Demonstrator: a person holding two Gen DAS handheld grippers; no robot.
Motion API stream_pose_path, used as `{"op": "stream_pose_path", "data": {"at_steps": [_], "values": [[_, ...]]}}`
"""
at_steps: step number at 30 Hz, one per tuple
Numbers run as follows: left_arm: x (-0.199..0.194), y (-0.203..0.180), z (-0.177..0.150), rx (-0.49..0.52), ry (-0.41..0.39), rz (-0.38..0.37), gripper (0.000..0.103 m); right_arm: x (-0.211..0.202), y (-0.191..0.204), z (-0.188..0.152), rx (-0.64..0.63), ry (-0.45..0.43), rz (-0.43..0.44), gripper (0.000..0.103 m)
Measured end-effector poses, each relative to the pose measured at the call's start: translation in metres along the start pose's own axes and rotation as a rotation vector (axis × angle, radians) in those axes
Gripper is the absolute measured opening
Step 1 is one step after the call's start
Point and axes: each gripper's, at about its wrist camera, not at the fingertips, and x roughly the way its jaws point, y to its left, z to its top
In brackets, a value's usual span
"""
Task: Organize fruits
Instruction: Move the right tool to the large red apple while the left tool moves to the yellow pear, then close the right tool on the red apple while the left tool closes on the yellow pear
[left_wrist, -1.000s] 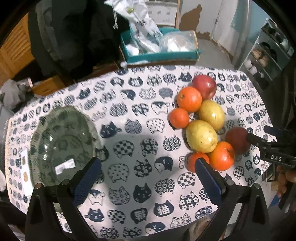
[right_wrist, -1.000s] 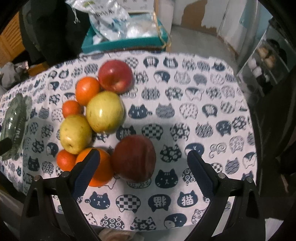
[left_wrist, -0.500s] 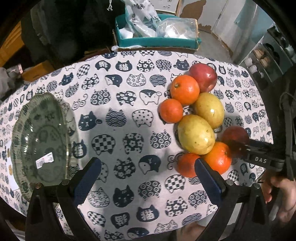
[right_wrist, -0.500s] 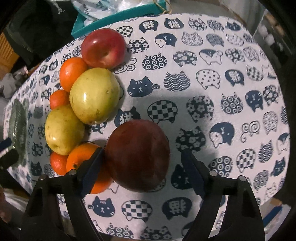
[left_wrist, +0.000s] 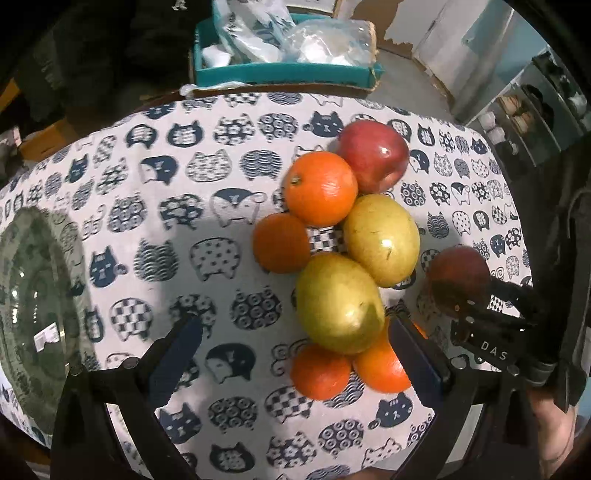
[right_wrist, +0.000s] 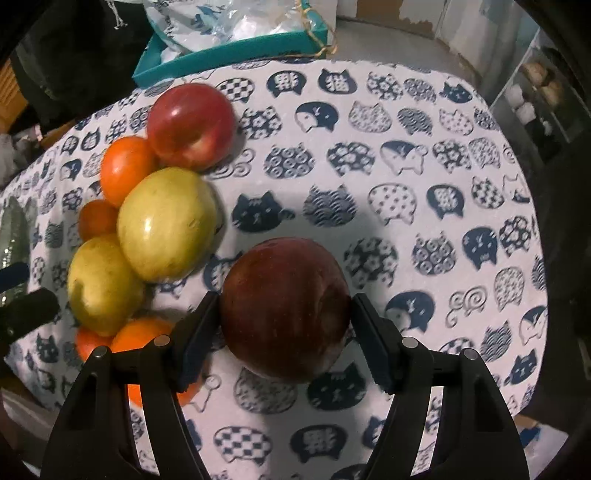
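Observation:
A dark red apple (right_wrist: 284, 310) sits on the cat-print cloth between the pads of my right gripper (right_wrist: 282, 314). Its jaws are closing and both pads touch the apple's sides. To its left lies a cluster of fruit: a brighter red apple (left_wrist: 373, 155), two yellow-green fruits (left_wrist: 382, 240) (left_wrist: 338, 302) and several oranges (left_wrist: 319, 188). My left gripper (left_wrist: 295, 343) hangs open over the near end of that cluster, with the nearer yellow-green fruit and two oranges between its fingers, untouched. A clear glass plate (left_wrist: 33, 306) lies at the far left.
A teal box (left_wrist: 284, 75) of plastic bags stands beyond the table's far edge. Shelves with small items (left_wrist: 524, 110) are at the right. A hand (left_wrist: 554, 435) holds the right gripper near the table's right edge. Bare cloth (left_wrist: 166, 221) lies between plate and fruit.
My right gripper sank around the dark red apple and its jaws narrowed from wide open onto it. My left gripper moved right and down, from the plate side to over the fruit cluster.

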Motion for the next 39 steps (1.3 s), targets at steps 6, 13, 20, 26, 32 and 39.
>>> {"op": "stream_pose_path", "data": {"at_steps": [6,13,20,26,32,39], "values": [[0.017,-0.017,0.005,0.037,0.024,0.005,0.100,0.005,-0.011,0.002,0.020,-0.010,-0.016,0.072],[0.036,-0.023,0.005,0.055,0.074,-0.014,0.080,0.005,-0.013,0.004,0.020,-0.025,-0.018,0.072],[0.040,-0.024,0.005,0.055,0.083,-0.064,0.065,0.007,-0.008,0.003,0.004,-0.026,-0.025,0.072],[0.035,-0.023,0.001,0.066,0.056,-0.048,0.065,0.001,-0.006,0.002,0.001,-0.047,-0.023,0.072],[0.017,-0.015,-0.004,0.077,0.016,-0.030,0.064,-0.016,-0.002,0.002,-0.013,-0.090,-0.019,0.072],[-0.013,-0.004,-0.008,0.081,-0.063,-0.007,0.064,-0.039,0.008,0.000,-0.057,-0.151,-0.026,0.072]]}}
